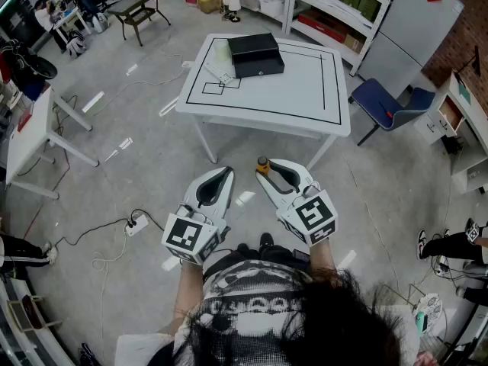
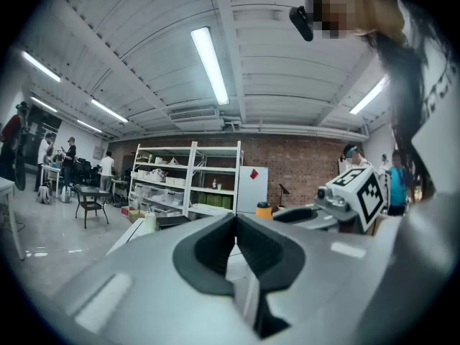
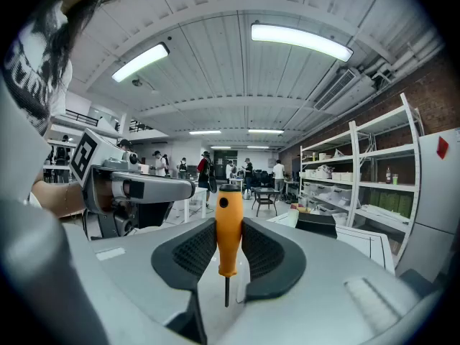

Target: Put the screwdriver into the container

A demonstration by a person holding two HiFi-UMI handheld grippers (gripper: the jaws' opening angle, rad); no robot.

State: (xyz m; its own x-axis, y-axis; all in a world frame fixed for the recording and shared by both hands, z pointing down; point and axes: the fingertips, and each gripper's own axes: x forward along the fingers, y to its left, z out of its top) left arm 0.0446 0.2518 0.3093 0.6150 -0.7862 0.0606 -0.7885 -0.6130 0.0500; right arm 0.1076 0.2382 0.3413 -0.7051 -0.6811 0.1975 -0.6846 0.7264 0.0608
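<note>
An orange-handled screwdriver (image 3: 228, 221) stands upright between the jaws of my right gripper (image 3: 228, 244), shaft pointing down, and the pads press on its handle. In the head view only its handle top (image 1: 263, 164) shows at the right gripper's (image 1: 268, 168) tip. The black container (image 1: 255, 54) sits on the far left part of the white table (image 1: 305, 90), well ahead of both grippers; it also shows as the dark box (image 3: 316, 223) to the right. My left gripper (image 1: 226, 172) is held beside the right one, jaws together and empty (image 2: 235, 239).
A white roll (image 1: 221, 50) and paper lie beside the container. A blue chair (image 1: 389, 101) stands right of the table, shelving behind it. A power strip with cables (image 1: 137, 223) lies on the floor at left, near another white table (image 1: 30, 128).
</note>
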